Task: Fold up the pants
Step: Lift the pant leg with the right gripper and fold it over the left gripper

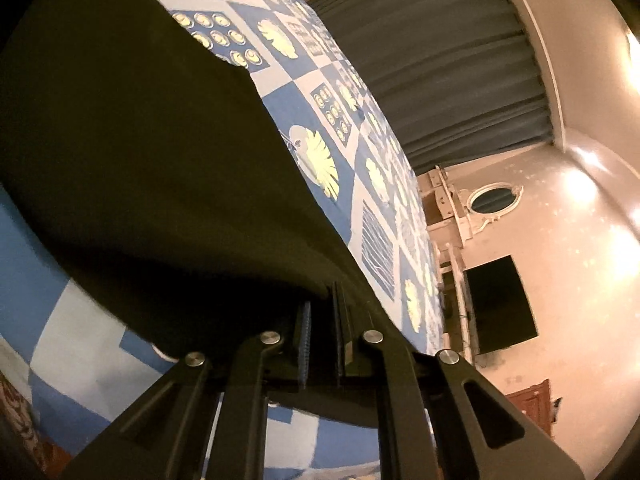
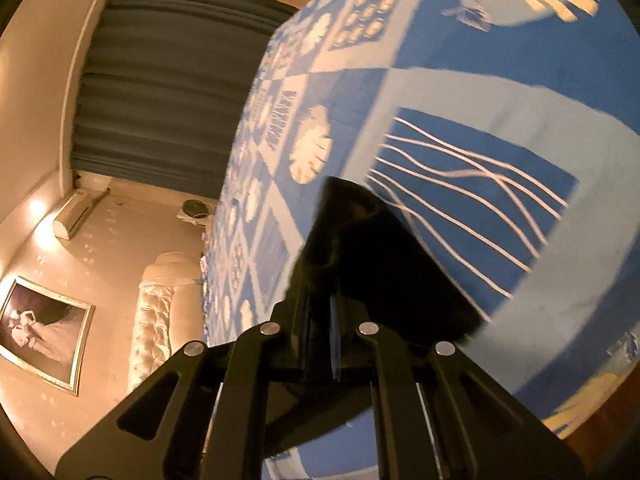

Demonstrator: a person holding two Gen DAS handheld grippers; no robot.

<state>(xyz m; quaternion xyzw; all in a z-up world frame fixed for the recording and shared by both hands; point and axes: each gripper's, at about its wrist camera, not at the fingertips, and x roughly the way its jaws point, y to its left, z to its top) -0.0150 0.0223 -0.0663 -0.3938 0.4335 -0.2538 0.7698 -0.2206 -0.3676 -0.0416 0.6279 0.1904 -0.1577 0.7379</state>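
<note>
The dark pants (image 1: pixel 132 152) drape wide over the blue patterned bedspread (image 1: pixel 304 100), blocking most of the near side ahead of the left gripper (image 1: pixel 322 312); bare bedspread runs open beyond the cloth's edge; ahead of the right gripper (image 2: pixel 320 304) only a small bunched corner of the pants intrudes, with open bedspread all around it.

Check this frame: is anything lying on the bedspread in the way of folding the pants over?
Nothing visible is. Both claws already grip the dark pants: the left claw on an edge, the right claw on a corner. The blue patterned bedspread around them shows only its print. The area under the lifted cloth is hidden.
</note>
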